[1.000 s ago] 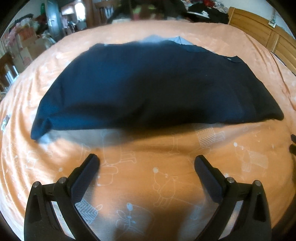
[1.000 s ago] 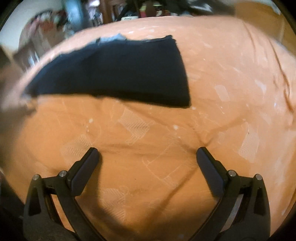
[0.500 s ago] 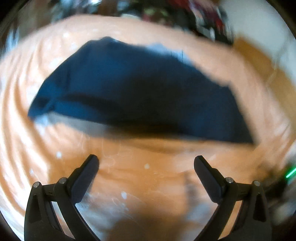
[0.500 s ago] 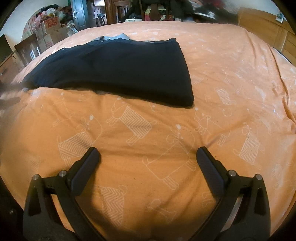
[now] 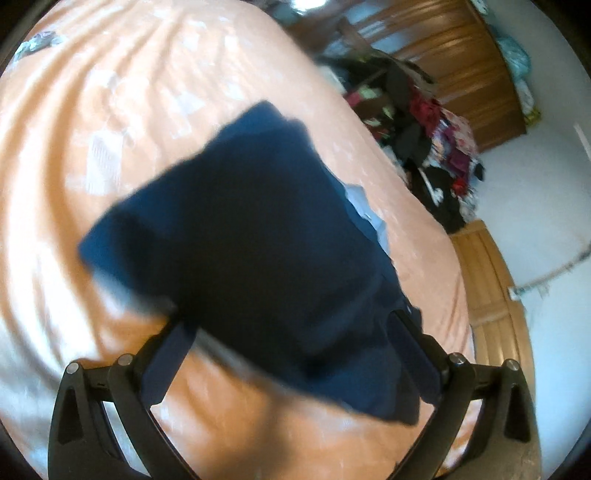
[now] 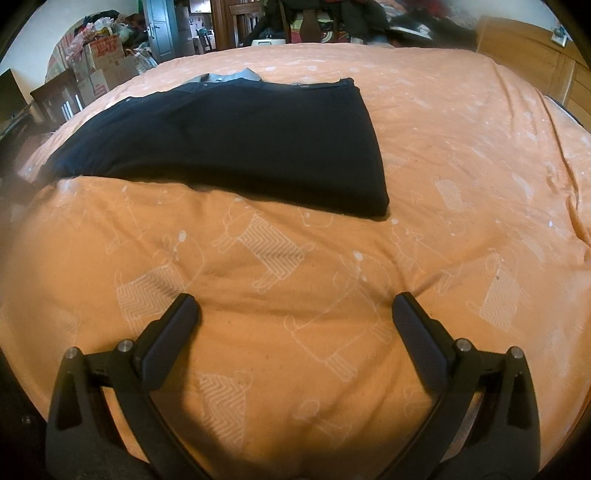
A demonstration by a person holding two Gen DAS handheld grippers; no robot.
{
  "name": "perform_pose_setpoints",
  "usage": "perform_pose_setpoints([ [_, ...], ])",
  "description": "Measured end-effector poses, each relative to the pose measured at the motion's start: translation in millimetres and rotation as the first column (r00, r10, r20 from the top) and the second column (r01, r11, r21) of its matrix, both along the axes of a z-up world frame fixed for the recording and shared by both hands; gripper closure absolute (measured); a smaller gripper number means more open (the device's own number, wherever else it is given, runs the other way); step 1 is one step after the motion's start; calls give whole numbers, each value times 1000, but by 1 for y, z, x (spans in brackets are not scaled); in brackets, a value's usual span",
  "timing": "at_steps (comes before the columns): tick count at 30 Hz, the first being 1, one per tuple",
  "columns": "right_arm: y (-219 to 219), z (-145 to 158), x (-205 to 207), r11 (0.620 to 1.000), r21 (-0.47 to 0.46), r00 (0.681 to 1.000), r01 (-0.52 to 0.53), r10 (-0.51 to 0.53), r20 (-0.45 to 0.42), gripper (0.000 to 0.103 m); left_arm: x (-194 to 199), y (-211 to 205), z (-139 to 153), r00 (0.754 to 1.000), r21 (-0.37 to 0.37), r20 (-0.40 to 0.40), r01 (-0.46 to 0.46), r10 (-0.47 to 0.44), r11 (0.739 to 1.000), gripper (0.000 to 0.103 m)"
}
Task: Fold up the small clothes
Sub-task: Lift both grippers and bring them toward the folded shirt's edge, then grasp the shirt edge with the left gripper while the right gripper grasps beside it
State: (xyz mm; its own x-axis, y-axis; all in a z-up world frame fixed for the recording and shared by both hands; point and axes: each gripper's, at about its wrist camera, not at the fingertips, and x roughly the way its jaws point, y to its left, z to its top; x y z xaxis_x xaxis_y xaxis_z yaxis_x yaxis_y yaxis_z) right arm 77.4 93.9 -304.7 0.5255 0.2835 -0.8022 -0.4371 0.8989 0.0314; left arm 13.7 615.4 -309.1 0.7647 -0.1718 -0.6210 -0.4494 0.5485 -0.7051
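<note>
A folded navy garment [image 6: 229, 144] lies flat on an orange bedspread [image 6: 461, 155] printed with white outline animals, nearer the bed's far-left side than its right edge. No brand or garment label can be read; red print on a cardboard box [image 6: 105, 51] past the bed's far-left corner is too small to make out. The right gripper [image 6: 295, 314] hovers over bare bedspread short of the garment's near edge, jaws wide apart and empty. The left gripper [image 5: 291, 332], in a blurred view, has jaws spread with the garment's near end between them; contact cannot be judged. Only the left view shows the heap of clothes [image 5: 428, 125] and wooden wardrobe [image 5: 465, 55] beyond the bed; only the right shows a door [image 6: 160, 29] and headboard [image 6: 532, 55].
</note>
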Motion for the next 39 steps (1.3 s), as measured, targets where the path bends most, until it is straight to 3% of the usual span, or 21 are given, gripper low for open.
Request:
perform_pose_setpoints([
  [4, 0, 14, -7, 1000, -9, 999, -14, 13, -29, 1, 25, 10, -2, 999, 40, -28, -36, 37, 999, 5],
  [6, -6, 29, -10, 998, 52, 998, -23, 26, -59, 6, 39, 10, 3, 1000, 45, -16, 1, -1, 999, 57],
  [7, -10, 37, -10, 996, 88, 997, -30, 36, -62, 14, 48, 6, 13, 1000, 79, -14, 14, -13, 997, 64],
  [8, -14, 44, -10, 993, 114, 997, -34, 41, -62, 22, 53, 5, 23, 999, 120, -4, 38, -38, 992, 81],
  [9, -18, 50, -7, 989, 142, 997, -34, 43, -65, 27, 55, -3, 36, 998, 173, 1, 60, -61, 983, 90],
  [11, -30, 62, 5, 976, 219, 996, -16, 34, -81, 44, 74, -36, 70, 990, 300, 29, 125, -140, 946, 90],
  [13, -38, 70, 17, 964, 267, 997, 7, 15, -81, 49, 95, -83, 107, 961, 395, 86, 209, -262, 895, 90],
  [16, -55, 83, 36, 944, 328, 998, 35, -16, -61, 49, 121, -176, 143, 866, 505, 136, 357, -481, 786, 89],
  [18, -64, 85, 41, 939, 341, 998, 47, -32, -49, 49, 130, -247, 145, 736, 540, 158, 494, -659, 682, 93],
  [20, -75, 80, 43, 935, 347, 997, 69, -53, -57, 48, 139, -307, 119, 635, 559, 90, 605, -767, 567, 93],
  [24, -93, 62, 44, 924, 366, 990, 110, -67, -127, 48, 167, -356, 5, 532, 330, -154, 822, -833, 464, 94],
  [25, -93, 62, 49, 923, 371, 989, 104, -55, -140, 47, 164, -359, -4, 527, 325, -181, 829, -830, 455, 95],
  [27, -90, 71, 56, 923, 380, 993, 66, -23, -118, 44, 152, -351, 11, 543, 328, -134, 814, -829, 480, 99],
  [29, -81, 86, 73, 900, 435, 995, 20, 24, -95, 36, 133, -335, 44, 574, 390, -64, 768, -817, 509, 98],
  [31, -69, 91, 98, 867, 498, 990, -15, 83, -114, 32, 113, -312, 69, 612, 427, -6, 717, -791, 552, 85],
  [32, -55, 91, 118, 841, 540, 980, -37, 136, -144, 32, 102, -298, 79, 640, 447, 11, 684, -768, 577, 70],
  [33, -44, 90, 127, 833, 552, 975, -46, 158, -156, 32, 95, -289, 85, 662, 459, 21, 659, -749, 595, 62],
  [35, -10, 80, 156, 812, 576, 947, -91, 250, -202, 30, 81, -262, 89, 708, 452, 36, 618, -705, 643, 62],
  [37, 24, 55, 185, 804, 591, 910, -65, 291, -296, 29, 73, -242, 83, 749, 430, 29, 589, -662, 684, 62],
  [39, 48, 28, 203, 807, 590, 867, -24, 310, -390, 29, 68, -228, 78, 771, 409, 23, 574, -637, 709, 62],
])
